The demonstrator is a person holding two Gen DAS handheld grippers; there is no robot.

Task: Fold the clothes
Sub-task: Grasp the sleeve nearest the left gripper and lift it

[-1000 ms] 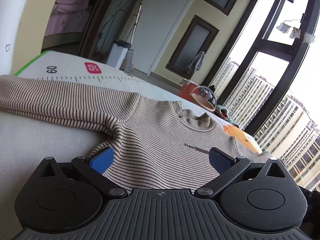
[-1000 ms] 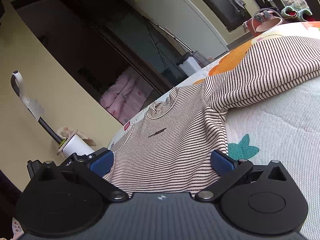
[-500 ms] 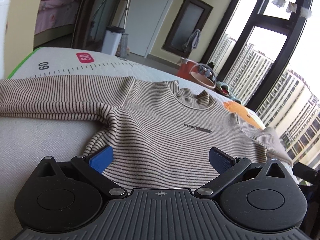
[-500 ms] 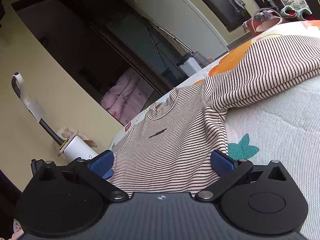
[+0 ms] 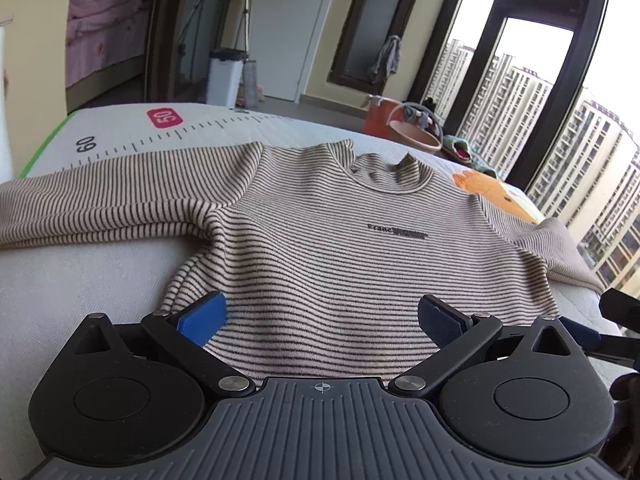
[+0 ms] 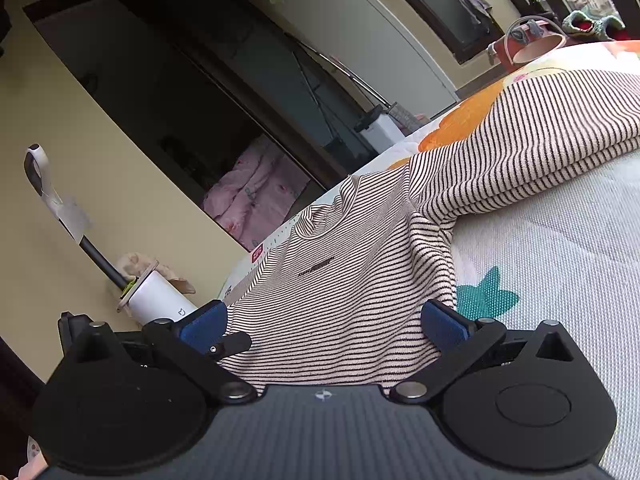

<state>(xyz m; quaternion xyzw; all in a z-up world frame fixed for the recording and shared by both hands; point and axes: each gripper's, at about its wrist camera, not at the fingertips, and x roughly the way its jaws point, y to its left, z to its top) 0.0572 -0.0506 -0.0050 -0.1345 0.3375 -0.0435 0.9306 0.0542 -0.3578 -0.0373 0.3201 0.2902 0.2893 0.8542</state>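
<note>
Tilted level since a second ago on the left wrist view, now squarely facing the striped sweater (image 5: 332, 248). Left gripper (image 5: 320, 316) spread wide over the near hem, holding nothing. Right gripper (image 6: 324, 320) likewise wide apart over the hem's right corner, empty. Sweater spread front-up on the bed (image 5: 80, 288), sleeves out left and right, collar at the far side.
</note>
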